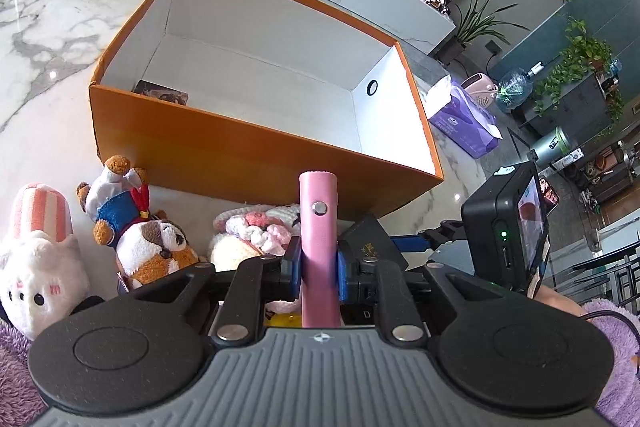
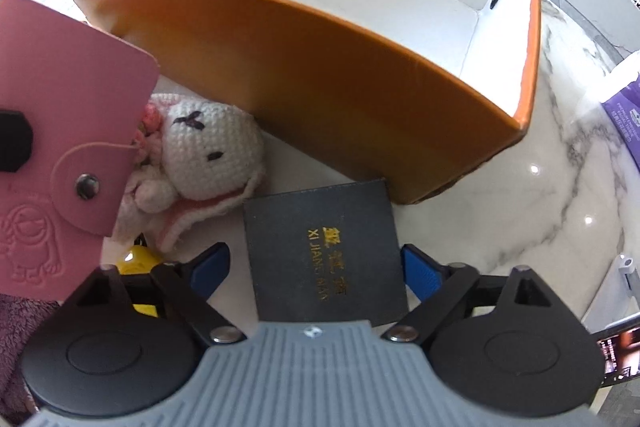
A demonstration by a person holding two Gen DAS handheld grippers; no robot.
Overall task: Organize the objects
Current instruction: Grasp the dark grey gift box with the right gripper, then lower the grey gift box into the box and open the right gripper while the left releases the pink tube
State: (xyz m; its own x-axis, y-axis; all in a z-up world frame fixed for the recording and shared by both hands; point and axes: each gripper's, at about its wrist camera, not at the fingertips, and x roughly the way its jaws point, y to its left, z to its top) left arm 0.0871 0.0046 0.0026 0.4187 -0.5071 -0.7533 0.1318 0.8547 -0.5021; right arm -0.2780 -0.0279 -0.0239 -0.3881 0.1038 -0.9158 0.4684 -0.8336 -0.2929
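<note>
Left fingers [image 1: 294, 265] clamp 1 pink wallet [image 1: 319, 227]; right fingers [image 2: 420, 273] stand apart around 1 black booklet [image 2: 324, 259].

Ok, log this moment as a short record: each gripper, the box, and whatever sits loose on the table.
left gripper: shut on pink snap-button card wallet
right gripper: open, astride dark blue gold-lettered booklet, lying flat
orange cardboard box: open-topped, dark card inside
white marble table: white crocheted bunny beside the box

I note both grippers: grey ribbed bodies, black arms, silver screws, blue fingertips [image 2: 422, 273]; purple fleece sleeve at four o'clock [image 1: 616, 367].
</note>
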